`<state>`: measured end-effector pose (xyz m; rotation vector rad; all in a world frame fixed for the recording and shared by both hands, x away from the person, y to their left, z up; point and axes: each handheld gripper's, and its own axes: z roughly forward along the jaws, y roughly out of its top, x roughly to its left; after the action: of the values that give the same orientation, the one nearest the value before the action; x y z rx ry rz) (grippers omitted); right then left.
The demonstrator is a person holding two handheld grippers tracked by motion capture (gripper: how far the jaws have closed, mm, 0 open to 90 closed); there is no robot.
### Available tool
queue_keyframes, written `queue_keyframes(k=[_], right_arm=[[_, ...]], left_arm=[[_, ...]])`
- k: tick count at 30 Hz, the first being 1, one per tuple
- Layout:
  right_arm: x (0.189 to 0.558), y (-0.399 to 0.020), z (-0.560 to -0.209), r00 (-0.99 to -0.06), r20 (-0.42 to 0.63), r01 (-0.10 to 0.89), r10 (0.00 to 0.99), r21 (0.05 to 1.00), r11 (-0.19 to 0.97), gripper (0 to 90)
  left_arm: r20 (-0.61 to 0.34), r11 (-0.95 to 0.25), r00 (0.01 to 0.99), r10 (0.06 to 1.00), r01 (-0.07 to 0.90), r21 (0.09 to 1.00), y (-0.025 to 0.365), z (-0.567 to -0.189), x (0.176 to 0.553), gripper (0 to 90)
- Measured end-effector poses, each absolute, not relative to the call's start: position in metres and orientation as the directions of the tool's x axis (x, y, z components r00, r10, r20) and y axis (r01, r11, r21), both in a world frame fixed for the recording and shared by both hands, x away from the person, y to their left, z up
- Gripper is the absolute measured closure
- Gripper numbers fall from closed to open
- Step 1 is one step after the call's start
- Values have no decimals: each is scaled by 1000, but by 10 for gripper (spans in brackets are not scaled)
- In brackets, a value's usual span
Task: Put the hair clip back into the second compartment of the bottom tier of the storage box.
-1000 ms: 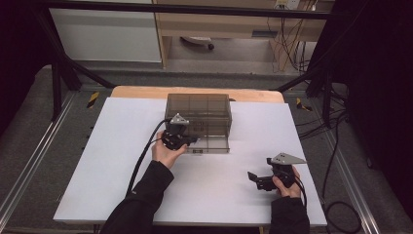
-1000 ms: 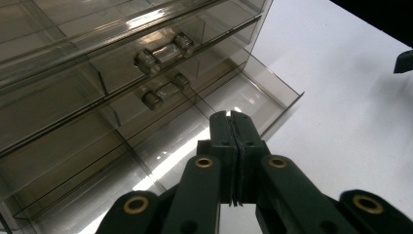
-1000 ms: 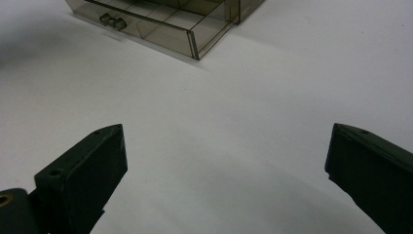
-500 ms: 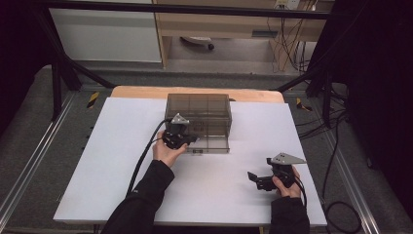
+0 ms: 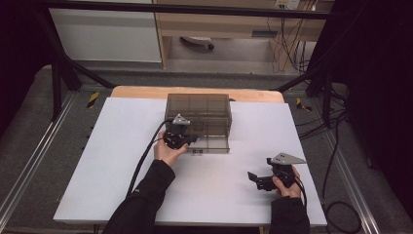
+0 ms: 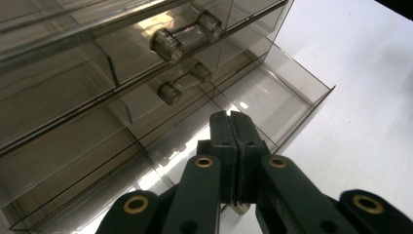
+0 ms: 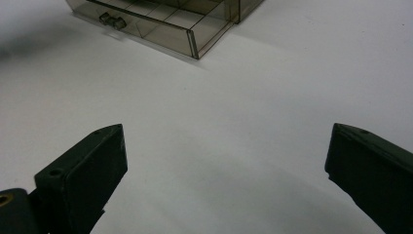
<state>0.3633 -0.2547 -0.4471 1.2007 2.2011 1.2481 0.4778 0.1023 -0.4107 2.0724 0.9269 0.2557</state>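
While the left tool (image 5: 187, 140) is clenched on the bottom drawer (image 5: 210, 142) (pulled partly out) of the smoky drawer box (image 5: 198, 111) at the tabletop's (image 5: 117, 146) twelve o'clock, the right tool (image 5: 260, 180) rests released at four o'clock.

Black sleeves; black left gripper (image 5: 181, 138), brass rivets; right gripper (image 5: 260, 179), grey triangular plate, black cable.

A lab: black metal frame (image 5: 58, 78), loose cables (image 5: 287, 34), white recording table (image 5: 117, 185).

drawer unit (image 6: 97, 73) cut off at frame edge, handle (image 6: 238, 208) hidden behind fingers (image 6: 221, 141)
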Motion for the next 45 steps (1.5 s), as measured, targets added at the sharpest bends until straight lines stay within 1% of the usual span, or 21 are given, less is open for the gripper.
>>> queue_keyframes(k=[18,37,41,45], right_arm=[[363,-255,-447,-584,107,505,804,824,257,21],[363,-255,-447,-583,107,505,805,824,256,21],[363,-255,-447,-585,106,505,804,823,259,21],[363,-255,-447,-585,105,505,804,824,259,22]], left_arm=[[-128,-406,703,700,538,739,101,-423,481,886],[-139,-415,703,697,555,721,100,-429,483,883],[-140,-403,701,699,549,732,101,-427,482,871],[-144,-395,701,699,546,739,103,-423,481,824]])
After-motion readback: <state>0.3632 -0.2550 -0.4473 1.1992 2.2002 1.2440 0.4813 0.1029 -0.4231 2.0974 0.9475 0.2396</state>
